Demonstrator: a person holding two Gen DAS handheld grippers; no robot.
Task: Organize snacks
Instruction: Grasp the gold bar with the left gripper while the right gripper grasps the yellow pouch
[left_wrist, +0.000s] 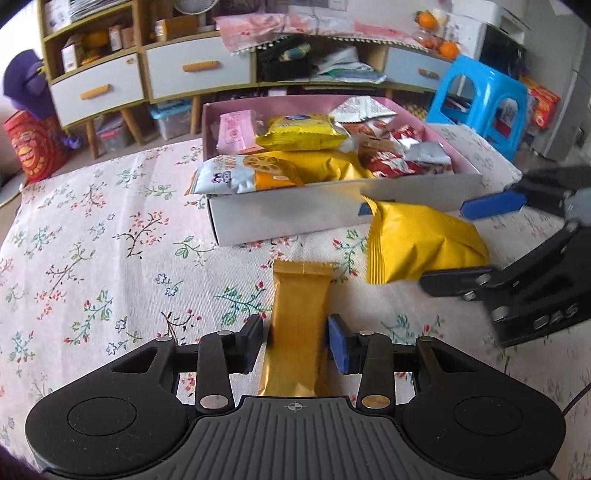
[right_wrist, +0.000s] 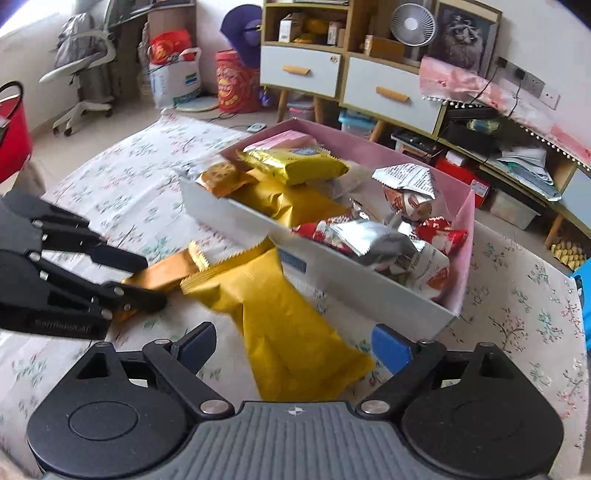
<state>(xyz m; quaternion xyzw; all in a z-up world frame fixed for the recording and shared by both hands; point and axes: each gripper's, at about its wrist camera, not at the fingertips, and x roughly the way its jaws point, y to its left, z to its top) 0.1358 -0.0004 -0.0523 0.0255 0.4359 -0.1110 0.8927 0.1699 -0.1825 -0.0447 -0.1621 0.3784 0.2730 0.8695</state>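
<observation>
A narrow gold snack bar (left_wrist: 299, 325) lies on the floral tablecloth between the fingers of my left gripper (left_wrist: 297, 343). The jaws stand close on either side of the bar with small gaps, not clamped. A larger yellow snack packet (left_wrist: 421, 247) lies against the front wall of the white box (left_wrist: 295, 214). It also shows in the right wrist view (right_wrist: 291, 321). My right gripper (right_wrist: 295, 345) is open wide around this packet's near end. The box (right_wrist: 369, 284) holds several snack packets.
A cabinet with white drawers (left_wrist: 199, 70) stands behind the table. A blue plastic stool (left_wrist: 480, 96) stands at the right. A red bag (right_wrist: 236, 85) and an office chair (right_wrist: 85, 70) stand on the floor beyond the table.
</observation>
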